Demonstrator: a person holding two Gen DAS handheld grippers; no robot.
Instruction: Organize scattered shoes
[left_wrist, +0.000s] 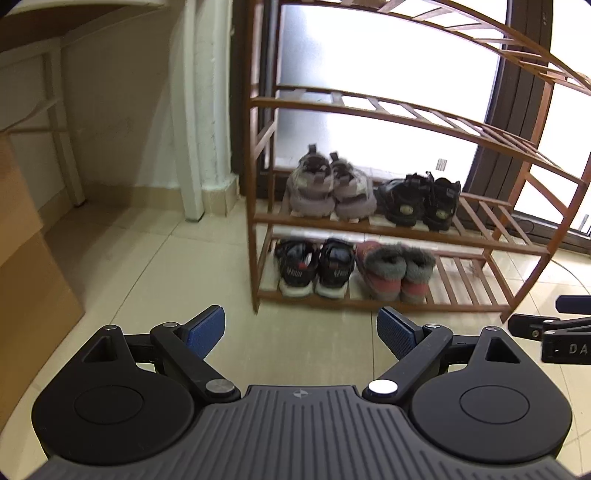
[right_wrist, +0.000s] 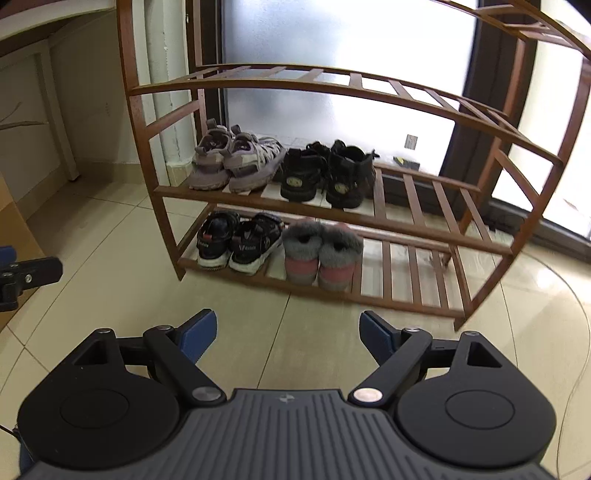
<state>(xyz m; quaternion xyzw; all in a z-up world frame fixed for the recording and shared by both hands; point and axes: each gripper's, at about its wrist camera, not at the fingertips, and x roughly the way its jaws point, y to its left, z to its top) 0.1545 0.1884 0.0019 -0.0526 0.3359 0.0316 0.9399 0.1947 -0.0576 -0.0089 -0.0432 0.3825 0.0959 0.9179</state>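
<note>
A brown wooden shoe rack (left_wrist: 369, 107) (right_wrist: 332, 86) stands ahead against a frosted glass door. Its second shelf from the bottom bears a lilac pair of sneakers (left_wrist: 328, 188) (right_wrist: 236, 162) and a black pair of boots (left_wrist: 421, 201) (right_wrist: 325, 177). On the lowest shelf sit a black pair of sandals (left_wrist: 314, 267) (right_wrist: 236, 243) and a pink pair of fur-lined boots (left_wrist: 397, 271) (right_wrist: 319, 254). My left gripper (left_wrist: 301, 332) is open over the floor tiles, nothing between its blue pads. My right gripper (right_wrist: 288, 334) is open likewise, also short of the rack.
The rack's two upper shelves and the right halves of its lower shelves are bare slats. A cardboard box (left_wrist: 26, 266) stands at the left. White table legs (left_wrist: 62, 122) stand by the wall behind it. Beige floor tiles (right_wrist: 122, 295) lie in front of the rack.
</note>
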